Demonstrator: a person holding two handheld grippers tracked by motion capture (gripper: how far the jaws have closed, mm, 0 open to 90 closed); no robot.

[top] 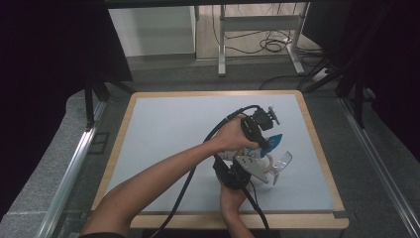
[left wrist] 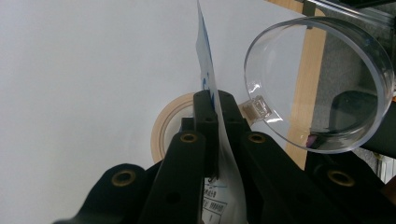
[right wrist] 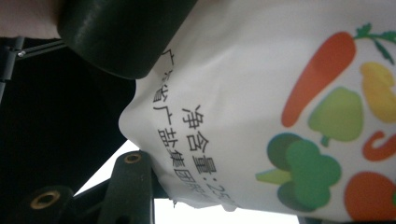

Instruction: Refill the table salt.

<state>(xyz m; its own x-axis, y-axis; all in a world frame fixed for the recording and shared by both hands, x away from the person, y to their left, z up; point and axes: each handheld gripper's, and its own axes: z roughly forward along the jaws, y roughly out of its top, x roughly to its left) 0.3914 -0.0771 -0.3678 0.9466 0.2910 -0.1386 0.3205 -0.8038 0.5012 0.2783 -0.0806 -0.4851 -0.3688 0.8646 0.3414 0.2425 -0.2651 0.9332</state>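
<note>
The white plastic pouch with printed vegetables [right wrist: 280, 107] carries black Chinese print just above the right gripper's finger [right wrist: 128, 186]: "净含量:25", beside it "广盐集团"; remaining characters are cut off.

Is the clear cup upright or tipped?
Tipped: the clear cup lies on its side, its round mouth facing the left gripper view beside the pouch pinched in the jaws.
</note>
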